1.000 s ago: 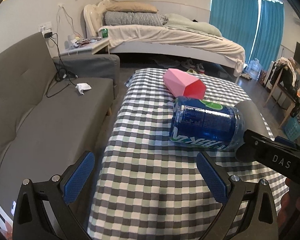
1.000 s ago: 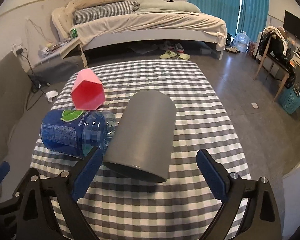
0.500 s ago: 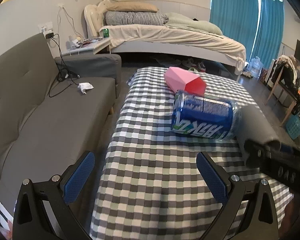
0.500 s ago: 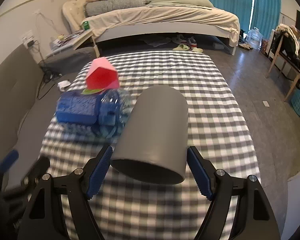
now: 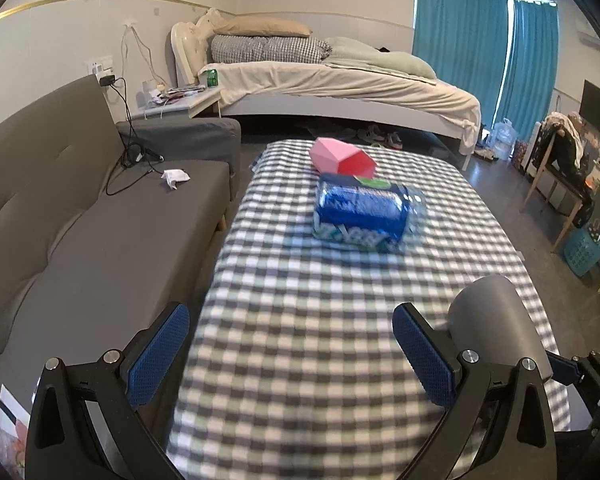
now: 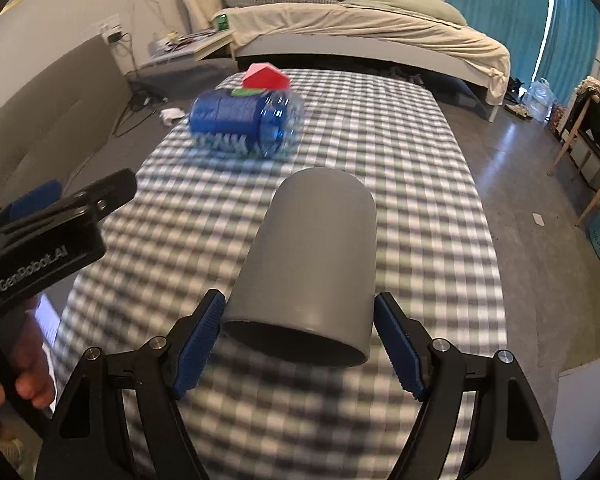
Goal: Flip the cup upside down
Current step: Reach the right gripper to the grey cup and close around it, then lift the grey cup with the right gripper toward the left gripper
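Clamping grey cup [image 6: 312,256] w/ right gripper [image 6: 300,344], left gripper [image 5: 292,356] wide

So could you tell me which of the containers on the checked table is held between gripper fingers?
The grey cup, clamped near its open rim by the right gripper. The pink cup and blue bottle lie untouched farther back.

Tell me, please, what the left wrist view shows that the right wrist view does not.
Only the left wrist view shows the left claw head-on, open and holding nothing, and the long seat of the sofa.

Only the right wrist view shows the cup's dark open mouth facing the camera, with the right claw shut on the cup near that rim, and the hand gripping the left claw's handle.

Both show the checked table, the blue bottle lying on its side, the pink box behind it, and the bed.
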{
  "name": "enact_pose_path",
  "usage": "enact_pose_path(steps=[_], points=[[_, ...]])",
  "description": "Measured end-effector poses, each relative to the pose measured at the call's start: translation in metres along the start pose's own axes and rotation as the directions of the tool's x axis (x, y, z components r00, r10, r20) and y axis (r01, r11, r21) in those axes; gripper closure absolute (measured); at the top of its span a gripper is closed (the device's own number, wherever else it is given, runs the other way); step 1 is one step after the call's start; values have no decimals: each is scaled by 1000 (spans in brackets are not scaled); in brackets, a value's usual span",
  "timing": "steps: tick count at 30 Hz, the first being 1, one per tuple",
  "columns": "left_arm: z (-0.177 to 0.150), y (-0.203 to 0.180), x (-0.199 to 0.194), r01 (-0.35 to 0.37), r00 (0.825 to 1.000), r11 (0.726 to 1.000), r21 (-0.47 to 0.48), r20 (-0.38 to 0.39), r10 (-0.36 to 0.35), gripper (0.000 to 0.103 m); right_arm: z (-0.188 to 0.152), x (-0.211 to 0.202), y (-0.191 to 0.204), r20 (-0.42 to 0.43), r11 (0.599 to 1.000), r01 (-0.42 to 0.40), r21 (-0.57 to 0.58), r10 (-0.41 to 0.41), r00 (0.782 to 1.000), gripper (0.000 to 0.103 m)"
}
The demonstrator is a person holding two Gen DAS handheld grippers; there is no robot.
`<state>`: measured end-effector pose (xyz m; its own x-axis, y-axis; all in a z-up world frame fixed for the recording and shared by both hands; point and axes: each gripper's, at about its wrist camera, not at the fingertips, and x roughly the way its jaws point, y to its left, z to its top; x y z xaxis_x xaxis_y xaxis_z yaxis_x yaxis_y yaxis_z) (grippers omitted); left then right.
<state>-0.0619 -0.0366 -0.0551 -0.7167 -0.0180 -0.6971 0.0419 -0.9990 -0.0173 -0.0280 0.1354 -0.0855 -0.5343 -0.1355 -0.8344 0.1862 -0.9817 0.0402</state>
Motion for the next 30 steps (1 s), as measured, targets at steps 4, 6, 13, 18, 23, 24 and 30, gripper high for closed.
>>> enact_pose_path(steps=[4, 6, 13, 18, 23, 24, 30], points=[[-3, -8, -11, -5, 1000, 1000, 20, -9, 5, 0, -11, -2, -4, -32, 1000, -10, -4, 10, 999, 27], [-2, -11, -17, -9, 1000, 1000, 27, -4, 9, 0, -11, -1, -9, -53, 1000, -29, 11, 29, 998, 26], [-1, -27, -30, -14, 1000, 998, 65, -5, 14, 0, -8, -32, -22, 29, 998, -48, 30, 47, 998, 14], [6, -42, -34, 5, 999, 996, 87, -32, -2, 0, -5, -59, -56, 64, 998, 17, 67, -21, 998, 14], [16, -73, -33, 55, 996, 992, 111, -78, -47, 0, 6, -71, -91, 78, 993, 60, 102, -68, 995, 14], [18, -82, -31, 63, 994, 991, 117, -94, -52, 0, 8, -73, -97, 82, 993, 65, 101, -74, 994, 14], [22, -130, -6, 115, 976, 981, 158, -200, -82, 0, 13, -77, -121, 103, 990, 99, 98, -109, 989, 14]])
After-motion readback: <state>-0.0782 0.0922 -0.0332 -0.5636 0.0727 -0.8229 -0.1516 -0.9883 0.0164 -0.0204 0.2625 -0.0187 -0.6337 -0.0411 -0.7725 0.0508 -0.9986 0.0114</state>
